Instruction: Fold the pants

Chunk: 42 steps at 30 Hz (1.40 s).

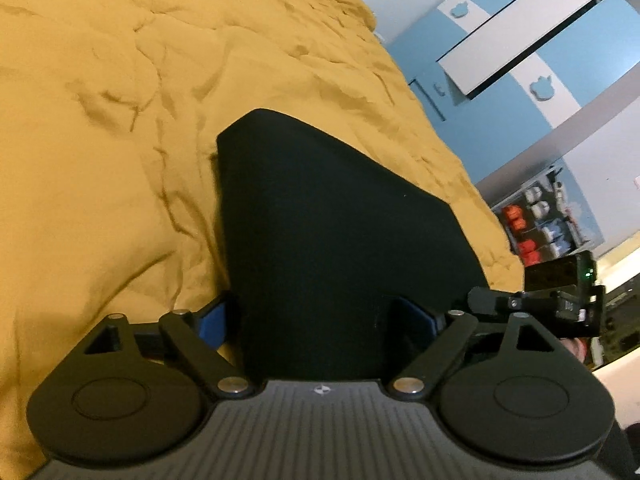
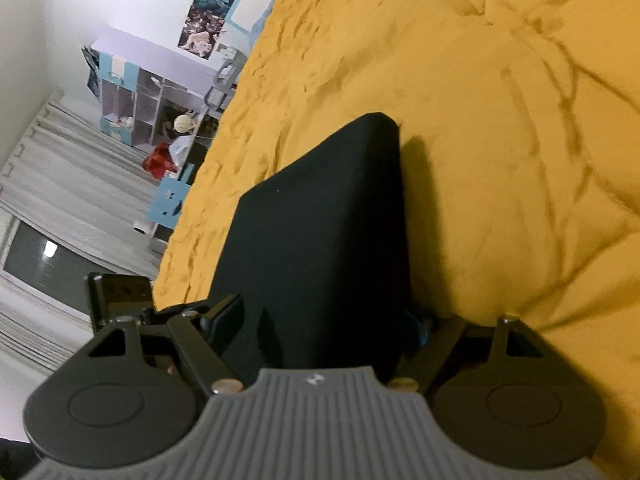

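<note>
We look along the left hand-held gripper [image 1: 316, 320] and see its blue-padded fingers [image 1: 210, 320] spread wide, one on each side of a broad band of the black pants [image 1: 320, 232]; the cloth fills the gap between them, but we cannot tell whether the pads press on it or just flank it. The pants stretch away from us as a taut dark panel, lifted over the rumpled yellow bedspread [image 1: 100, 140], with a folded corner at the far end. Over on the right hand-held gripper [image 2: 320, 324], same story: fingers held well apart, the black pants [image 2: 320, 232] running through between them, the right-side blue pad [image 2: 420, 326] mostly tucked behind the fabric, grip unclear. The pants cast a shadow on the yellow bedspread [image 2: 500, 160] beside them. Past the bed edge we glimpse a blue-and-white wardrobe [image 1: 540, 40] and a shelf unit [image 2: 140, 92].
</note>
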Tool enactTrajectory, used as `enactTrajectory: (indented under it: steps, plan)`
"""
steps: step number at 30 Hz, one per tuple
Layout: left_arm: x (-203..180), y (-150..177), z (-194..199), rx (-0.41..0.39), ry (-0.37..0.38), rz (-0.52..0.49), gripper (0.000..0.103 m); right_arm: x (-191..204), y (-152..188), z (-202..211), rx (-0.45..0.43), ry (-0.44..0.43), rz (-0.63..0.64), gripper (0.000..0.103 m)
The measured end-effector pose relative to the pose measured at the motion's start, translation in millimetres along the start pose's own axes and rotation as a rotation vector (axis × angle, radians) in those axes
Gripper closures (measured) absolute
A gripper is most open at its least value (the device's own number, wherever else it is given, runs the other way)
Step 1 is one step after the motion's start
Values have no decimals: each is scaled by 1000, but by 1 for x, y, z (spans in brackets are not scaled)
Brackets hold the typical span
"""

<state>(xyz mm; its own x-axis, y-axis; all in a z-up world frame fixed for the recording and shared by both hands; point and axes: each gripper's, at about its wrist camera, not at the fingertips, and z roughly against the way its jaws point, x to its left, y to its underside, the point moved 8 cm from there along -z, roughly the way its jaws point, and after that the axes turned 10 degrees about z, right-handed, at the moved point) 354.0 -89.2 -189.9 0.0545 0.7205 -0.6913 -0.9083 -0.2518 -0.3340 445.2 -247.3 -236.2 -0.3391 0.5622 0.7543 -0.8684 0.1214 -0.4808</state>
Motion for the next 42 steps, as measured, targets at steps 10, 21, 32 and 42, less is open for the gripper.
enactTrajectory:
  steps: [10, 21, 32, 42]
  plan:
    - [-6, -3, -3, -2, 7, -8, 8, 7, -3, -18, -1, -79, -9, 51]
    - [-37, -7, 55, -30, 55, 98, 70, 58, -13, 13, -71, -132, -26, 76]
    - [-112, 75, 142, -23, 167, 72, 70, 167, 58, 124, -147, -149, -6, 77]
    - [-150, 174, 134, 81, 201, 58, 70, 210, 168, 227, -139, 9, -22, 77]
